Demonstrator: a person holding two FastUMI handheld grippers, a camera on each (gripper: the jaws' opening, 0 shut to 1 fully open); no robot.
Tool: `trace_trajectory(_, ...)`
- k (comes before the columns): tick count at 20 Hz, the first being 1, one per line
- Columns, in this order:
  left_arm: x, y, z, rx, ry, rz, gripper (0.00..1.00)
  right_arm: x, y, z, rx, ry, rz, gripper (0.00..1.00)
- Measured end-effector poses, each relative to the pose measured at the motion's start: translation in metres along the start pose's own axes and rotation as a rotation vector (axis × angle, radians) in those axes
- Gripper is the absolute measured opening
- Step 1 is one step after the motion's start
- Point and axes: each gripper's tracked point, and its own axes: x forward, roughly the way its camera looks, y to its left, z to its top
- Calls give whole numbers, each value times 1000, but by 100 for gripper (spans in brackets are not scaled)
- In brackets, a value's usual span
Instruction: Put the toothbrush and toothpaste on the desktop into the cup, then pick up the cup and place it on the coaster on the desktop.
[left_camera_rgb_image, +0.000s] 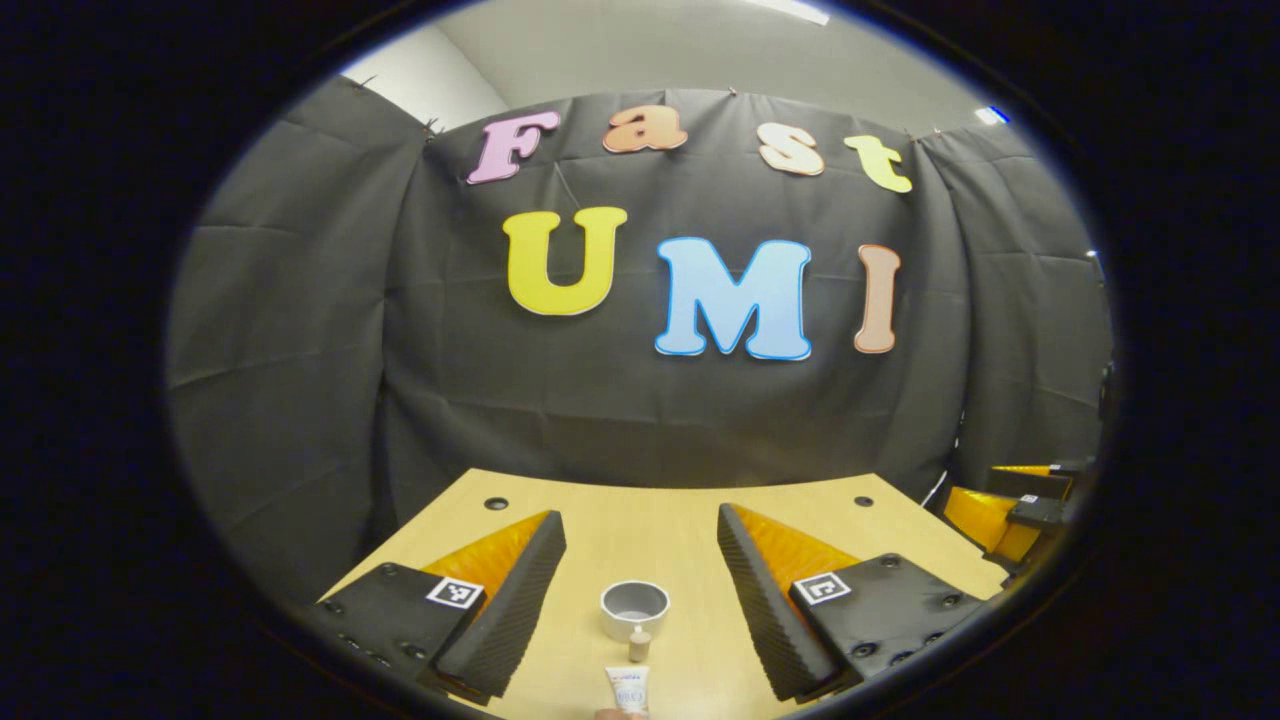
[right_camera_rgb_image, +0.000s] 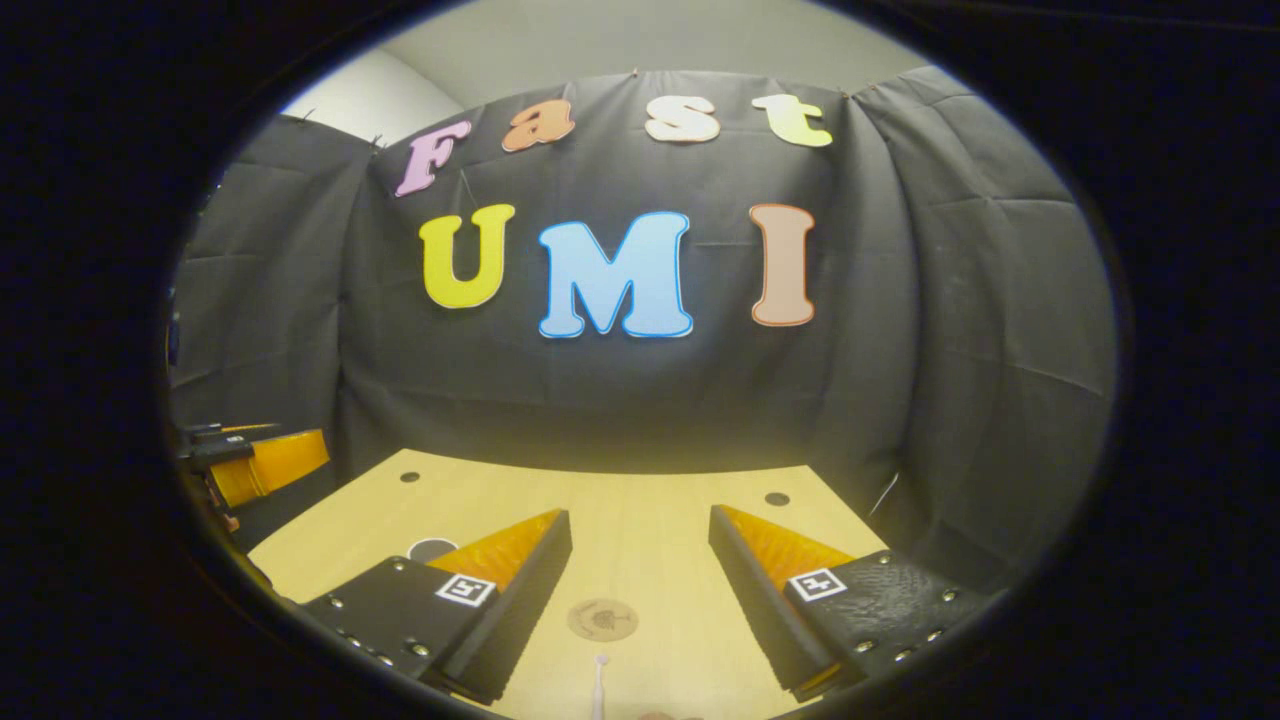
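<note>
Both tongs hang spread wide above the desk (left_camera_rgb_image: 660, 520), gripping nothing. Between the left tongs (left_camera_rgb_image: 640, 570) stands the cup (left_camera_rgb_image: 634, 606), upright, and just before it lies the toothpaste (left_camera_rgb_image: 630, 680) (cap pointing at the cup). Between the right tongs (right_camera_rgb_image: 640, 565) sits the round coaster (right_camera_rgb_image: 602, 619); nearer the camera lies the toothbrush (right_camera_rgb_image: 599, 685).

The toothpaste (left_camera_rgb_image: 628, 688) and toothbrush (right_camera_rgb_image: 599, 685) are cut off at the bottom edge; the cup (right_camera_rgb_image: 431, 548) is half hidden behind a finger.
</note>
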Motion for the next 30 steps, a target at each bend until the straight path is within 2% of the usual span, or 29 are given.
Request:
trace_trajectory(7, 5, -7, -46, -14, 133, -22, 97, 6, 0, -22, 8, 94, 6, 91)
trace_trajectory(30, -6, 9, -270, -50, 746, -31, 97, 13, 10, -202, 92, 708, 23, 93)
